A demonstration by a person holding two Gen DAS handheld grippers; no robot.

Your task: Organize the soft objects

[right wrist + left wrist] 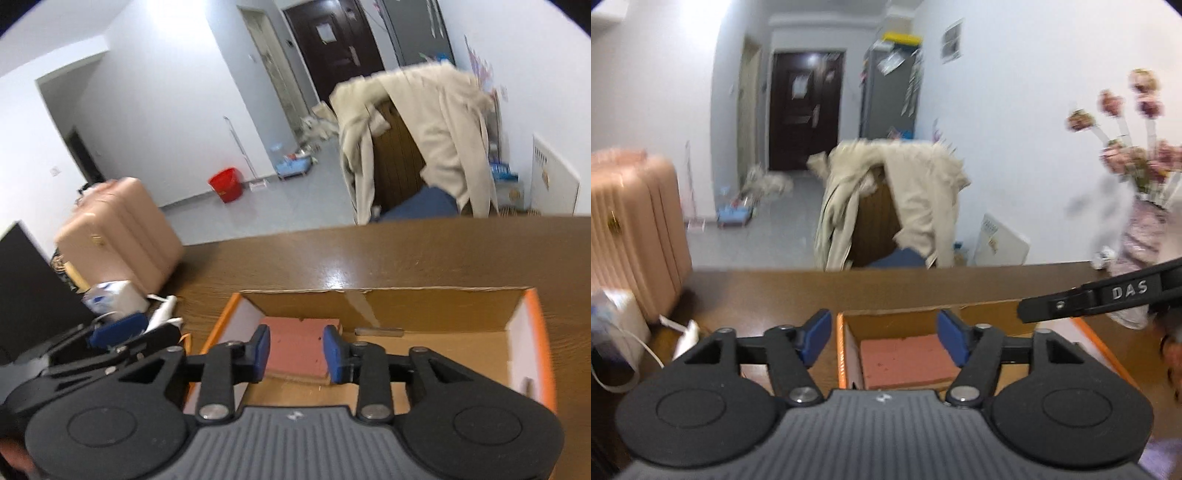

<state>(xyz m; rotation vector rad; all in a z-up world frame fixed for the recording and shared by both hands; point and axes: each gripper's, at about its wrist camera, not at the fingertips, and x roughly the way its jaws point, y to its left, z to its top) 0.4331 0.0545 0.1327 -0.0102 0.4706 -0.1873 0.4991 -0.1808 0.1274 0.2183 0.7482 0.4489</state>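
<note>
A flat pink foam block (905,362) lies in the left end of an open cardboard box with orange edges (841,354) on a brown wooden table (812,288). My left gripper (885,338) hangs above that end, open, with nothing between its blue pads. In the right wrist view the same pink block (295,332) lies in the box (443,306), below and beyond my right gripper (297,353), which is open with a narrower gap and holds nothing. One blue pad (118,329) of the left gripper shows at the lower left there.
A pink suitcase (631,229) stands left of the table, with a white charger and cable (685,332) and a tissue pack (114,295) near it. A chair draped with a beige coat (908,192) stands behind the table. A vase of flowers (1137,240) is at the right, and a red bucket (226,184) on the floor.
</note>
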